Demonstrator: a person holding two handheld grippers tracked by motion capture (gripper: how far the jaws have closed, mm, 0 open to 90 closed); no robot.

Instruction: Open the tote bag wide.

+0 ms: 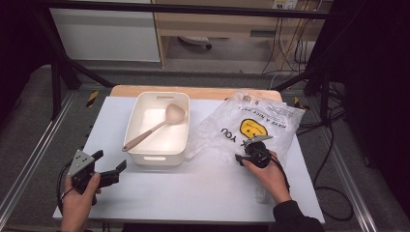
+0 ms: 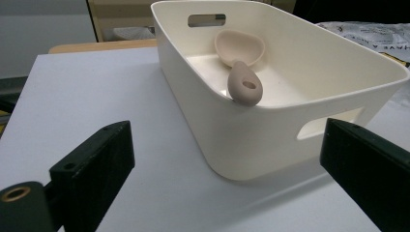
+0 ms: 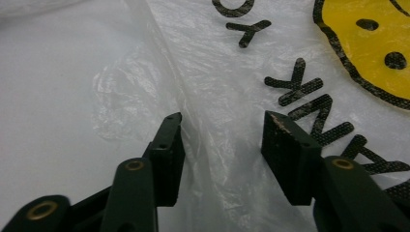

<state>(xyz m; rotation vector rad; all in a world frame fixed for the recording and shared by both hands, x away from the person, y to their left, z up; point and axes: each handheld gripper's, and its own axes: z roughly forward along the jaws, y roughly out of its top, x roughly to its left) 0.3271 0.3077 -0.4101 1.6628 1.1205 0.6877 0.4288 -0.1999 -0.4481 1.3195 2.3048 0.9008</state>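
A cream plastic tub (image 1: 133, 121) stands on the white table (image 1: 193, 188) with a beige spoon (image 1: 154, 128) lying in it, handle end resting on the near left rim. To its right lies a clear plastic bag (image 1: 261, 121) printed with a yellow smiley face and black letters. My left gripper (image 1: 111, 162) is held open near the table's front left, its jaws pointing at the tub (image 2: 300, 104) and the spoon (image 2: 244, 84). My right gripper (image 1: 244, 152) hovers low on the bag's near part. Its jaws (image 3: 223, 121) stand apart with a ridge of the bag's film (image 3: 217, 72) between them, untouched by the pads.
A wooden board (image 1: 193, 91) sticks out behind the table's far edge. Black frame bars and cables run along the floor on both sides. Bare table surface lies in front of the tub and between my two hands.
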